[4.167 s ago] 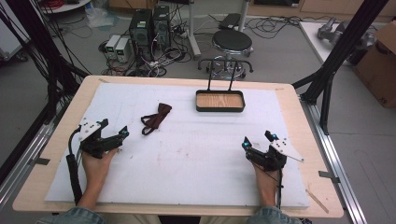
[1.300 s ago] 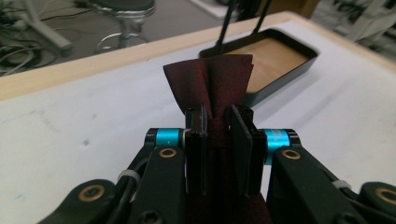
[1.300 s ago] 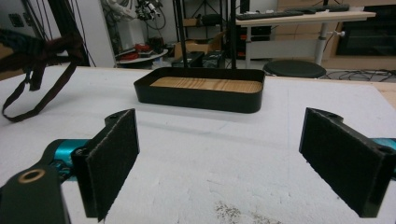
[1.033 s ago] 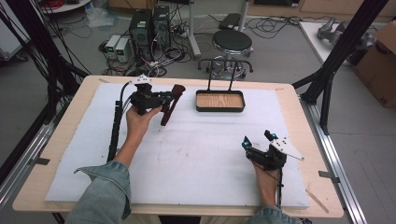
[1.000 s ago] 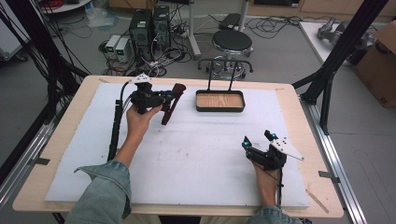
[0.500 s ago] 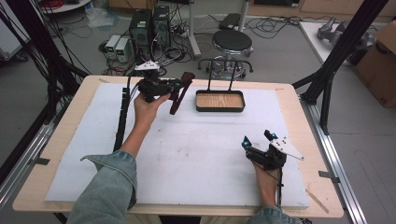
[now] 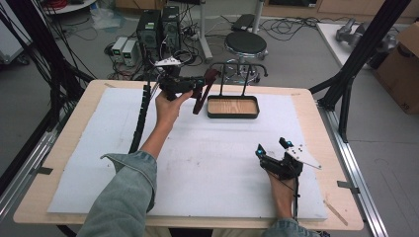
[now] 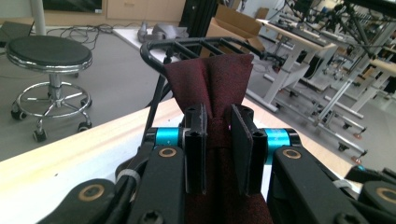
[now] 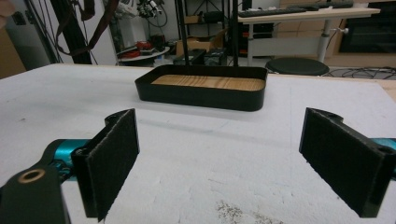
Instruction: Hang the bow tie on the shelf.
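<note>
A dark red fabric tie (image 7: 201, 100) hangs from my left gripper (image 7: 199, 83), which is shut on it and held in the air at the back of the table. In the left gripper view the pads pinch the tie (image 8: 219, 79) at its narrow part, and its wide end stands up just in front of the black wire rack (image 8: 187, 44). The rack (image 7: 232, 66) rises behind a black tray with a wooden bottom (image 7: 232, 115). My right gripper (image 7: 271, 147) rests on the white mat at the front right, jaws wide open with nothing between them, and faces the tray (image 9: 201, 100).
A white mat (image 7: 207, 163) covers most of the wooden table. A round stool (image 7: 245, 44) and computer boxes (image 7: 158, 27) stand on the floor beyond the far edge. Black frame posts (image 7: 356, 64) rise at the table's right.
The tie lay on the mat with my left gripper at the front left. Since then the left gripper has taken it, lifted it, and moved right and up toward the rack. The right gripper has kept still.
</note>
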Motion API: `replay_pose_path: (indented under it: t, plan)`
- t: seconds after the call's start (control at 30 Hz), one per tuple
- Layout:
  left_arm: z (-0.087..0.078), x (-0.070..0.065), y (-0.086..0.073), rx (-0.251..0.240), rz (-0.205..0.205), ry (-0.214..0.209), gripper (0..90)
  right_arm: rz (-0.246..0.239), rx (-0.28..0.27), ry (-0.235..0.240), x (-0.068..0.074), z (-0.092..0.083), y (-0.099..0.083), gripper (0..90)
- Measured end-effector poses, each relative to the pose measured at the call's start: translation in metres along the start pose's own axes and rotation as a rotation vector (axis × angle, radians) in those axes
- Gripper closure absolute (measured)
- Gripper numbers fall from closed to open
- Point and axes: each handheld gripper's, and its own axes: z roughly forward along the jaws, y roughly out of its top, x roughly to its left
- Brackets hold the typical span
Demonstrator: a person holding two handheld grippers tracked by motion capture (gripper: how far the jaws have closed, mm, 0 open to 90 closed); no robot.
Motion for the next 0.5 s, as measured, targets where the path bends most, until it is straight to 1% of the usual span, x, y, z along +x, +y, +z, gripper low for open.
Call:
replay_pose_path:
  t: [0.07,0.1,0.13,0.17,0.2,0.27,0.47,0.5]
  plan:
    - [0.003,0.003,0.0,-0.017,-0.02,-0.005,75.8,-0.002,0.0,0.001,0.0,0.0,0.0,11.3]
    - [0.005,0.005,0.0,-0.026,-0.037,-0.013,75.8,0.001,0.002,0.002,0.0,0.0,0.0,11.3]
    - [0.005,0.005,0.0,-0.026,-0.037,-0.013,75.8,-0.001,0.001,0.002,0.0,0.001,0.0,11.3]
    - [0.006,0.006,0.0,-0.031,-0.046,-0.015,75.7,-0.001,0.002,0.002,0.0,0.001,0.0,11.2]
    - [0.006,0.008,0.001,-0.043,-0.051,-0.013,75.7,0.003,0.006,0.005,0.0,0.001,0.0,11.3]
    - [0.007,0.009,0.001,-0.048,-0.054,-0.007,75.7,0.003,0.006,0.008,0.0,0.001,0.0,11.3]
    - [0.009,0.016,0.006,-0.059,-0.079,0.007,75.7,0.004,0.008,0.009,0.0,0.001,0.0,11.3]
    - [0.009,0.017,0.006,-0.055,-0.078,0.012,75.7,0.004,0.008,0.008,0.0,0.001,0.0,11.2]
